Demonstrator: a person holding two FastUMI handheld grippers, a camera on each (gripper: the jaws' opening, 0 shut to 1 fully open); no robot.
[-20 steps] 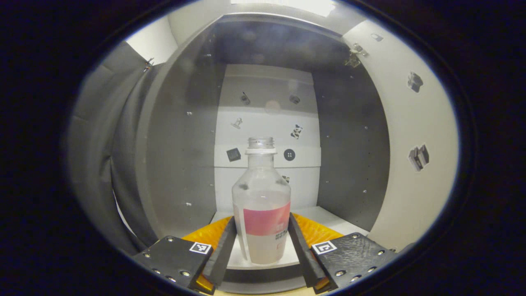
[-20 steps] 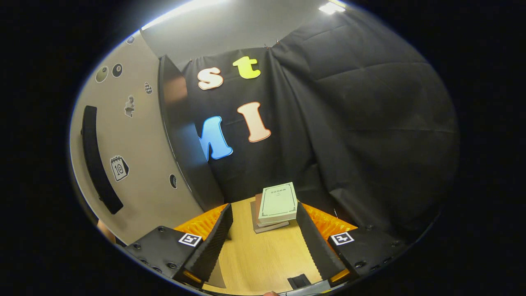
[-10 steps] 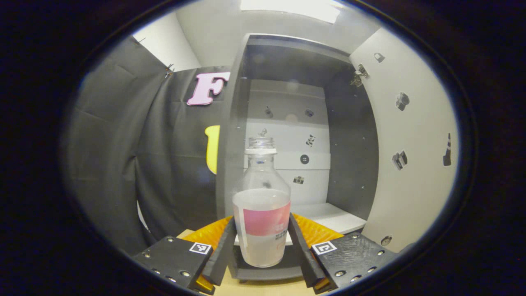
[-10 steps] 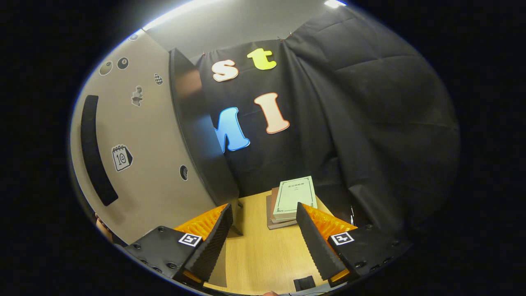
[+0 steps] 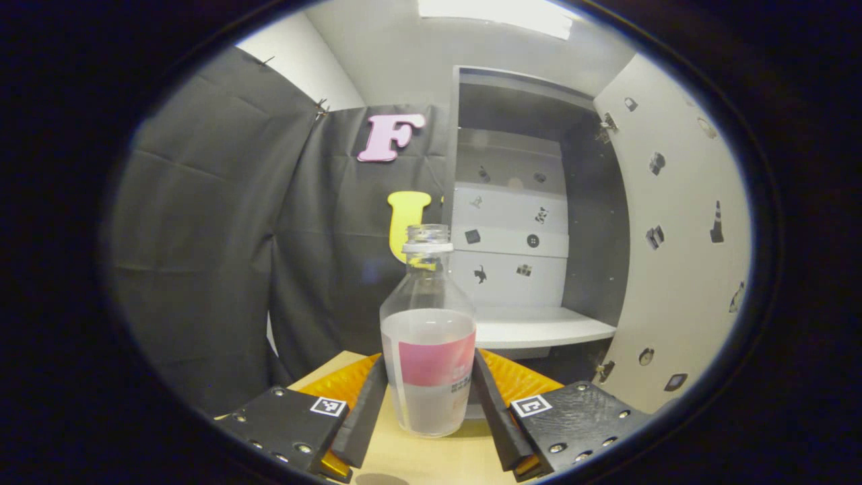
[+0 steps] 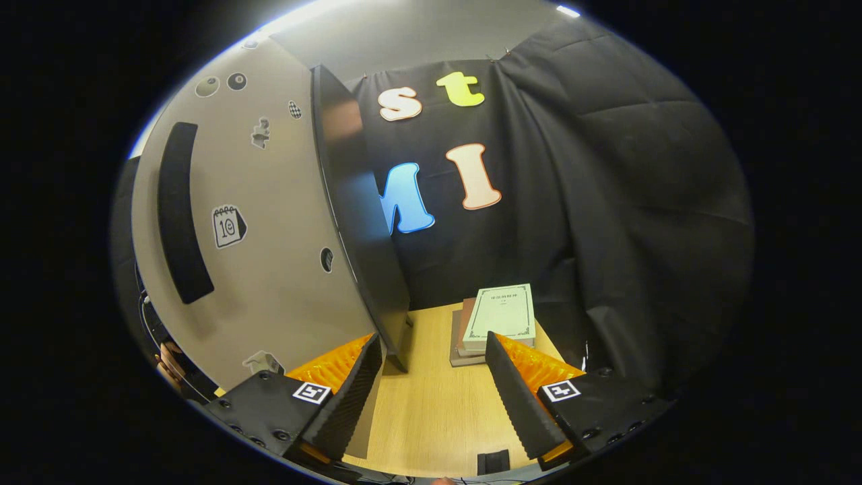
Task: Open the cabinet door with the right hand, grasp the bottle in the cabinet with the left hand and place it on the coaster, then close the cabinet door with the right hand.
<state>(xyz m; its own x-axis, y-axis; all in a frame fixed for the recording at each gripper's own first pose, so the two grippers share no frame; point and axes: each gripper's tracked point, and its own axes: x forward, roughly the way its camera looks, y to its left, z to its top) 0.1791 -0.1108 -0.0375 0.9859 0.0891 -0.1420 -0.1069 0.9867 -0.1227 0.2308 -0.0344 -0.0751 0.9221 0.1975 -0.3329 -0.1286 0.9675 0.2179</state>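
Observation:
In the left gripper view my left gripper (image 5: pixel 427 397) is shut on a clear plastic bottle (image 5: pixel 427 337) with a pink label and no cap, held upright above the wooden table. Behind it to the right stands the grey cabinet (image 5: pixel 525 222) with its white shelf (image 5: pixel 539 330) bare and its door (image 5: pixel 680 236) swung open on the right. In the right gripper view my right gripper (image 6: pixel 431 384) is open over the table with nothing between its fingers, and the open cabinet door (image 6: pixel 262 229) with its dark handle (image 6: pixel 176 209) stands to its left.
A short stack of books (image 6: pixel 498 320) lies on the wooden table (image 6: pixel 431 417) just past my right gripper. A small dark block (image 6: pixel 493 462) sits at the table's near edge. Black cloth hangs behind and to both sides of the cabinet.
My left gripper has drawn back out of the cabinet with the bottle and shifted left, so the cabinet now stands farther off. My right gripper has backed away slightly from the door.

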